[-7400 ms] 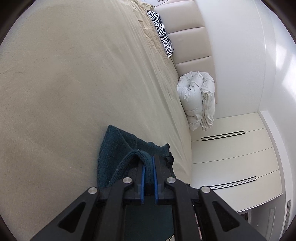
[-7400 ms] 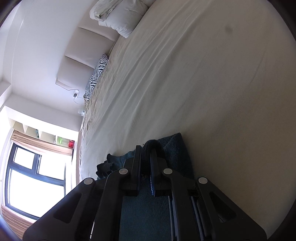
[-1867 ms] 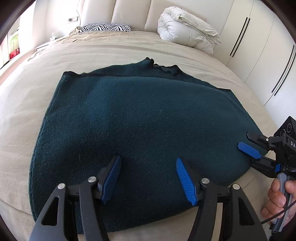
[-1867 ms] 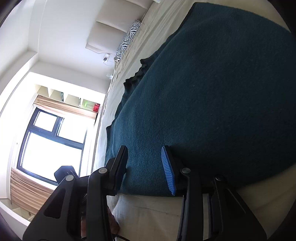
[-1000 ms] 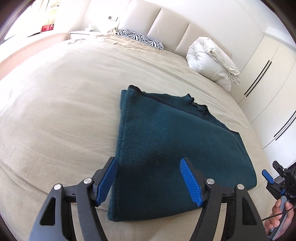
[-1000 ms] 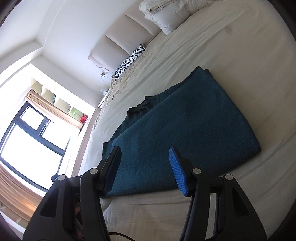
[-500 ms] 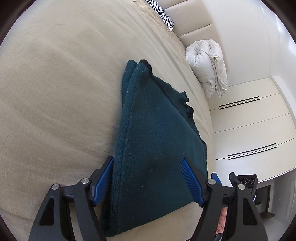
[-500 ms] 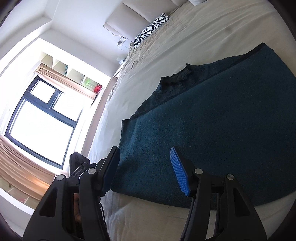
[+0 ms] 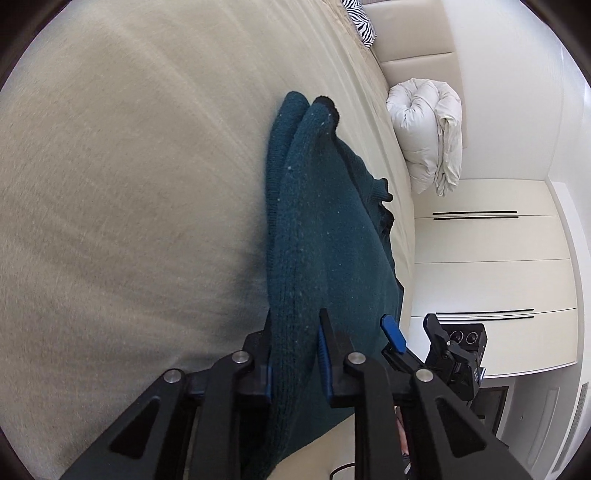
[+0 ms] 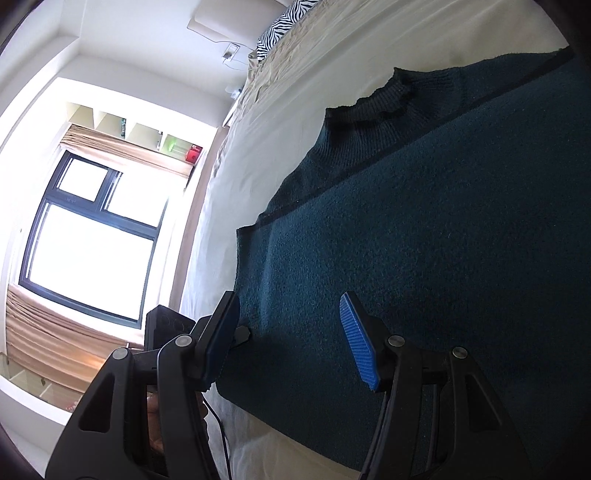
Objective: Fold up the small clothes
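A dark teal knit sweater (image 9: 317, 229) lies folded once on the beige bed (image 9: 129, 184), collar toward the headboard. My left gripper (image 9: 295, 354) is shut on the sweater's near left folded edge, the thick fabric pinched between its blue pads. In the right wrist view the sweater (image 10: 424, 240) fills the right half. My right gripper (image 10: 288, 339) is open, its jaws wide apart, low over the sweater's near edge. The right gripper also shows in the left wrist view (image 9: 410, 332), just right of the sweater.
A rolled white duvet (image 9: 428, 133) and a zebra-print pillow (image 9: 360, 22) lie at the headboard. White wardrobe doors (image 9: 491, 258) stand beyond the bed's right side. A window (image 10: 92, 236) with curtains is on the left side of the room.
My left gripper has dropped to the sweater's left edge and closed on it. My right gripper has moved in low over the near edge, still open.
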Available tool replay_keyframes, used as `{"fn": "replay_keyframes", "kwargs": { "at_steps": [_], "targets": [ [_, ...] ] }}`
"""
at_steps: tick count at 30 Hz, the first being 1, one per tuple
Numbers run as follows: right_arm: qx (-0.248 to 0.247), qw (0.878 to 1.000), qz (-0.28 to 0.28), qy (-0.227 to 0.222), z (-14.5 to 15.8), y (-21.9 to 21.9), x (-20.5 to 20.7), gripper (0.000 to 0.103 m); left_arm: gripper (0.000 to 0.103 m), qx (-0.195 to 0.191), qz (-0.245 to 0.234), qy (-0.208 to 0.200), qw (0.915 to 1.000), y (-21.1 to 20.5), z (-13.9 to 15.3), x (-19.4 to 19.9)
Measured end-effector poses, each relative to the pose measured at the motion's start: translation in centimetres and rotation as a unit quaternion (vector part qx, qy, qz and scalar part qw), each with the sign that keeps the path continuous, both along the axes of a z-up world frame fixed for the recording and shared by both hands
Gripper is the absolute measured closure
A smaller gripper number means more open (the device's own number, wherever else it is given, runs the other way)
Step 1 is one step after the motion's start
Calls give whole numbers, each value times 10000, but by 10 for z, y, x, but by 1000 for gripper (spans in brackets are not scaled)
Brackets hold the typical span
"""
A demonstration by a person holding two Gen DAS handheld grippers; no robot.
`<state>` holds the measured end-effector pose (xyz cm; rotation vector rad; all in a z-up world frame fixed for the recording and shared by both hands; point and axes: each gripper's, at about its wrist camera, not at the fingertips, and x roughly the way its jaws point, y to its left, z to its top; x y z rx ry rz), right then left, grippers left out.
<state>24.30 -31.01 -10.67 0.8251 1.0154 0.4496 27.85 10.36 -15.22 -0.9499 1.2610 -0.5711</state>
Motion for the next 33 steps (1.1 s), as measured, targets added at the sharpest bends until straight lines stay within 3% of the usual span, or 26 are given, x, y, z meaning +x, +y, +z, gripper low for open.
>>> {"fn": "replay_keyframes", "kwargs": {
  "at_steps": [4,12,18,23,26,31,33],
  "targets": [
    [-162,9993,29,329,-20,6,9,47,86,22,4,-118,9999,2,3,-3],
    [116,9999,44,-12,-34,0,4,48,87,182,-82,-433,9989,-10,29,-3],
    [954,9952,-222,27,-27,-36,-2,46,88,285,-265,-770,9963,-40,73,-5],
    [1694,9841,-532,-95,-21,-88,-12,39,88,337,-647,-1181,9903,-105,116,-9],
    [2206,9724,-732,-180,-21,-121,-19,35,88,259,-983,-1336,9858,-160,128,-13],
    [2721,9555,-1131,-146,-26,-171,-30,23,87,44,-1494,-1262,9807,-250,106,-19],
    [2743,9537,-1234,-77,-33,-186,-34,23,77,-135,-1654,-1168,9792,-274,88,-23]
  ]
}}
